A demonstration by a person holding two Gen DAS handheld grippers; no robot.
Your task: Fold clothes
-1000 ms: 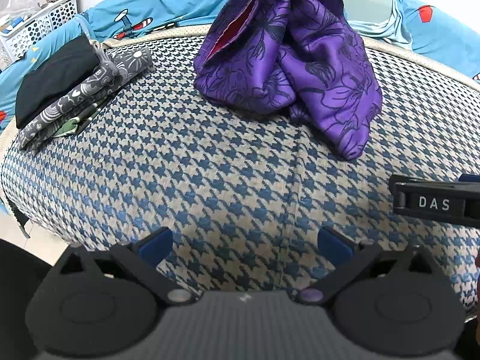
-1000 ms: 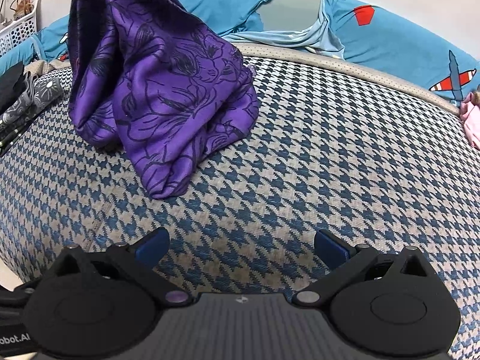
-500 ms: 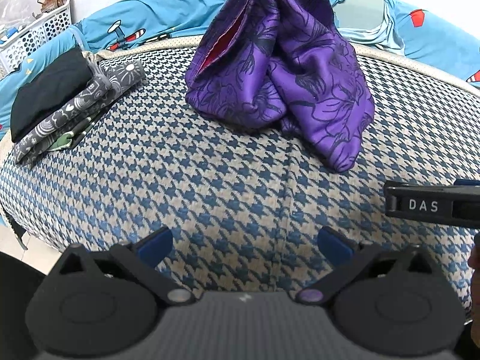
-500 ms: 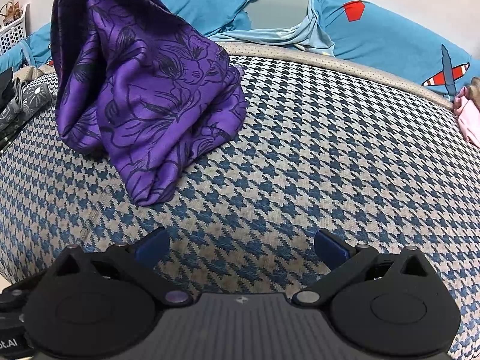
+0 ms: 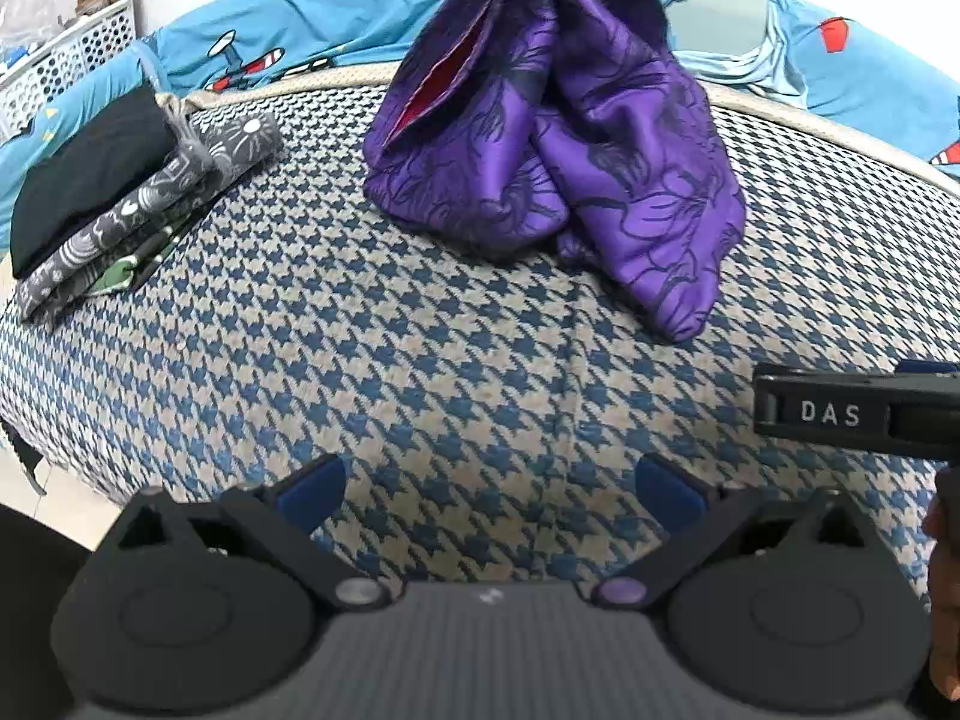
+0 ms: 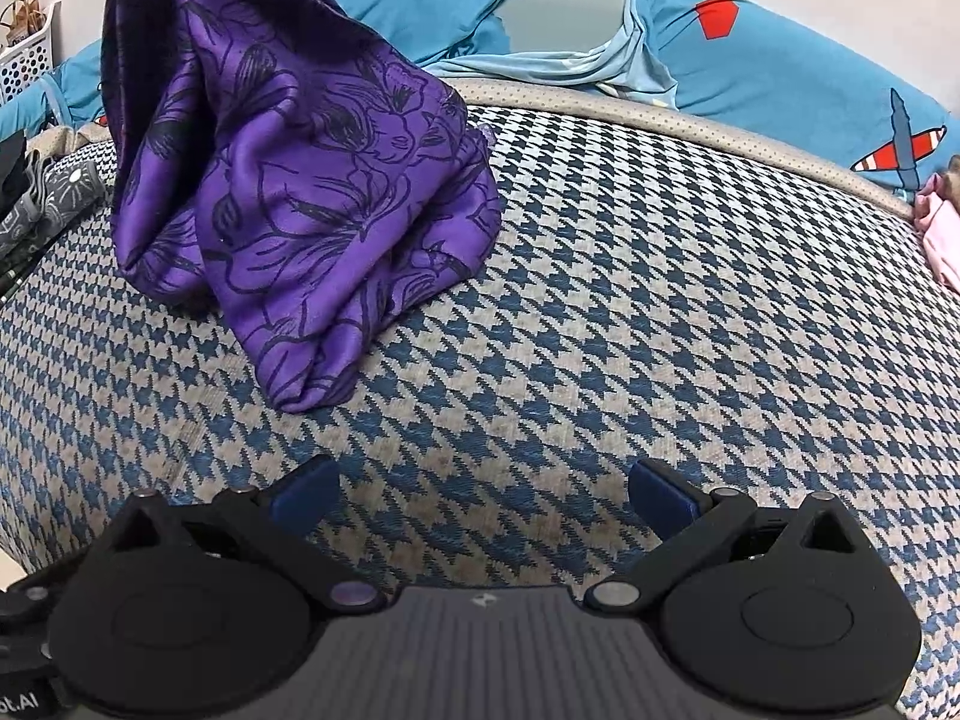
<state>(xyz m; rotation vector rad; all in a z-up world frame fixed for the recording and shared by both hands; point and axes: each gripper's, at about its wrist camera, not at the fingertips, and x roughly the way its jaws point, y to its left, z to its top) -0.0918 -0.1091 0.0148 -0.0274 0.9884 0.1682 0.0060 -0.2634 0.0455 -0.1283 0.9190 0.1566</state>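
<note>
The purple cloth (image 5: pixel 558 138) sits in a tall bunched heap on the checked bed (image 5: pixel 420 360); folded clothes (image 5: pixel 120 198) lie at the bed's left edge; the left gripper (image 5: pixel 489 489) and right gripper (image 6: pixel 480 492) both have fingers wide apart, holding nothing, near the heap but not touching it

Ahead of you: purple floral garment (image 5: pixel 558 144) heaped on houndstooth-patterned cover (image 5: pixel 420 360); folded grey and black clothes stack (image 5: pixel 120 192) at its left.

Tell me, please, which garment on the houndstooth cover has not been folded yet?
The purple floral garment, bunched in a heap; the black and grey pieces lie flat, stacked.
</note>
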